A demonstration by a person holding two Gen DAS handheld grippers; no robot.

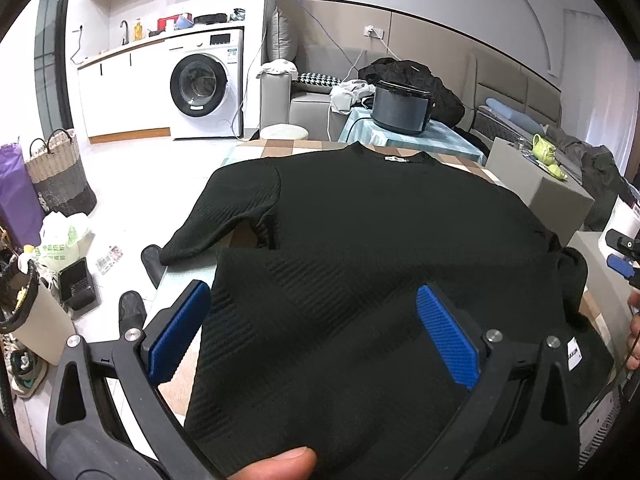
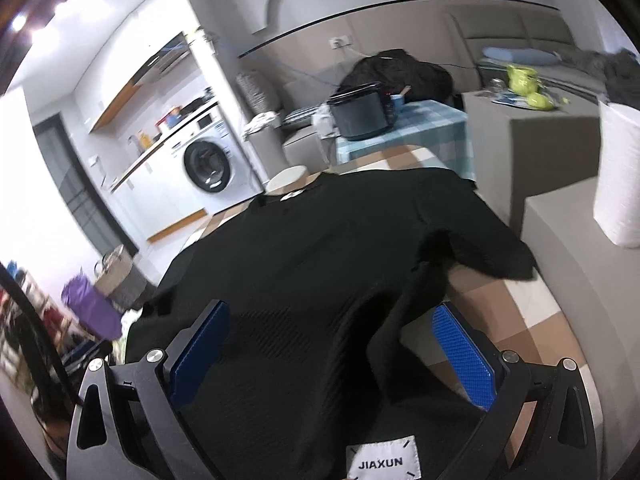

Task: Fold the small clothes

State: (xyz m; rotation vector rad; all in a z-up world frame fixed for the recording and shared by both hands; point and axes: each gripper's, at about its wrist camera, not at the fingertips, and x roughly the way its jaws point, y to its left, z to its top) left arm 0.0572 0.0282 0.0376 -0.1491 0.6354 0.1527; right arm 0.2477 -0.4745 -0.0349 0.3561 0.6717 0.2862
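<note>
Left gripper (image 1: pixel 314 332): blue ribbed pads spread wide, hem of the black rib-knit sweater (image 1: pixel 380 220) lying between them, not pinched. Right gripper (image 2: pixel 332 354): pads likewise apart over the hem; white "JIAXUN" label (image 2: pixel 384 460) at the frame bottom. Right view blurred. Sweater lies flat on the checked tablecloth (image 1: pixel 256 148), collar pointing away, long axis running hem-to-neck; near hem cut off.

Sweater (image 1: pixel 380 240): black ribbed knit cloth, matt. Gripper pads (image 1: pixel 448 336): blue textured plastic on matt black frame. Washing machine (image 1: pixel 206 84): glossy white casing. Basket (image 1: pixel 60 172): woven wicker.
</note>
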